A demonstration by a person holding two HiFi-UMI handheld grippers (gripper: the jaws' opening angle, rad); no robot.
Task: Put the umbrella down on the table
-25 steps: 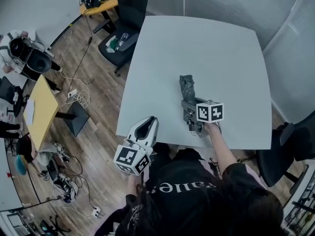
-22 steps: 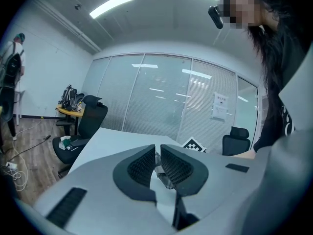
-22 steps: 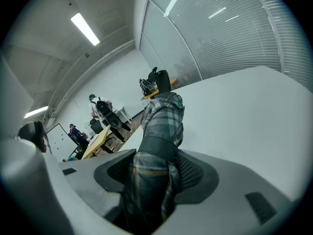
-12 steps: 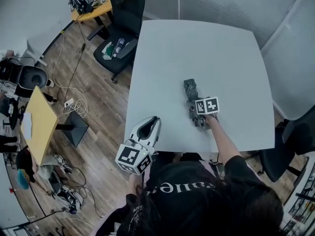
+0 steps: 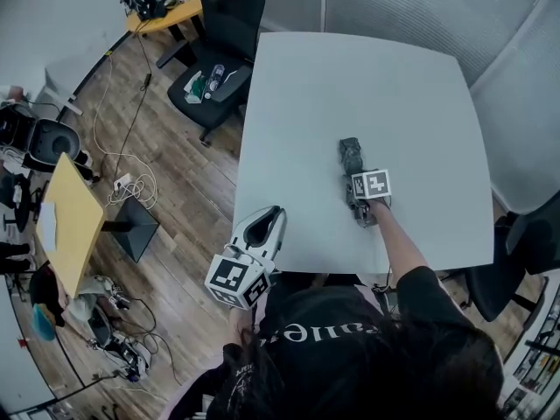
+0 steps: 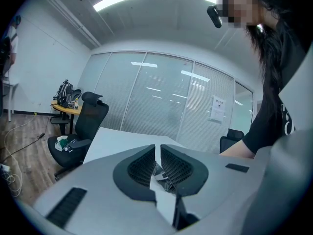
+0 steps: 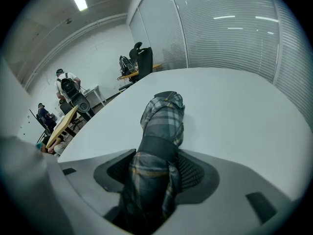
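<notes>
A folded grey plaid umbrella (image 5: 352, 156) lies lengthwise over the white table (image 5: 350, 68), right of its middle and near the front edge. My right gripper (image 5: 357, 192) is shut on its near end, tilted steeply down. In the right gripper view both pads press the umbrella (image 7: 161, 121), and its far tip looks to rest on the tabletop (image 7: 234, 97). My left gripper (image 5: 265, 221) hangs at the table's front left edge, jaws together with nothing held; the left gripper (image 6: 157, 161) points level across the table (image 6: 112, 138).
A black office chair (image 5: 214, 68) with small items on its seat stands off the table's left side. Another dark chair (image 5: 525, 261) is at the right. A yellow desk (image 5: 66, 208) and cables lie on the wood floor at left. Blinds line the far wall.
My right gripper has sunk toward the table with the umbrella and tipped more steeply down. The left gripper has drifted a little along the table's edge.
</notes>
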